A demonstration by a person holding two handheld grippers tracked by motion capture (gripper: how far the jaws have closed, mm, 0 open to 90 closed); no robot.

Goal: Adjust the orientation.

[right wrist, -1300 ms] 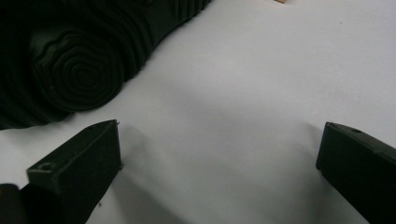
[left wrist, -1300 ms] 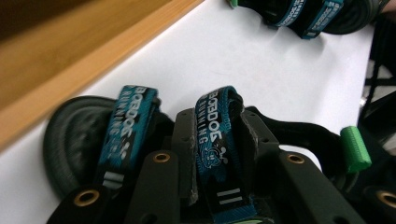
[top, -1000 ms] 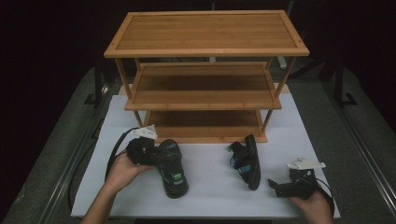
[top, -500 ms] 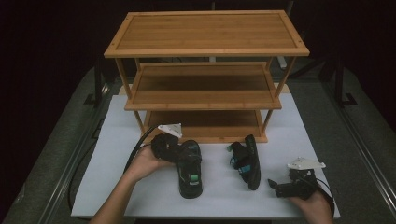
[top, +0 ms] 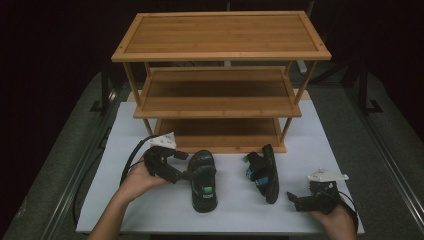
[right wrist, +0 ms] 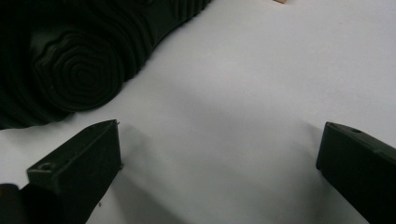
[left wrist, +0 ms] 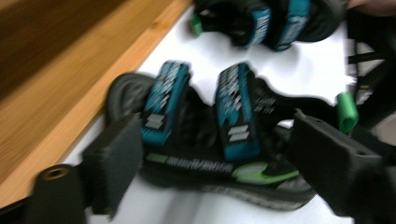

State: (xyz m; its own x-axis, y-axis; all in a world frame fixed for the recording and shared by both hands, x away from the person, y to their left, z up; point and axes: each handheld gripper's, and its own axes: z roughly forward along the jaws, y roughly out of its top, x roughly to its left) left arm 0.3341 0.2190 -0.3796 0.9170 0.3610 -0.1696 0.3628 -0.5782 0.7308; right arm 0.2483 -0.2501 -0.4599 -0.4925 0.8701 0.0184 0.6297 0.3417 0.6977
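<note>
1. The left gripper [top: 192,175] sits by the near left foot of the rack [top: 220,107], at the left sandal [top: 202,182].
2. Its jaws have just been opening and now stand wide on either side of the sandal; the blurred left gripper view suggests the pads are clear of it.
3. That sandal lies flat on the white table [top: 150,210], toe toward the rack.
4. The right sandal [top: 263,172] rests on its edge, well right of it.
5. The right gripper [top: 292,198] waits at the near right, jaws wide, nothing between them.
</note>
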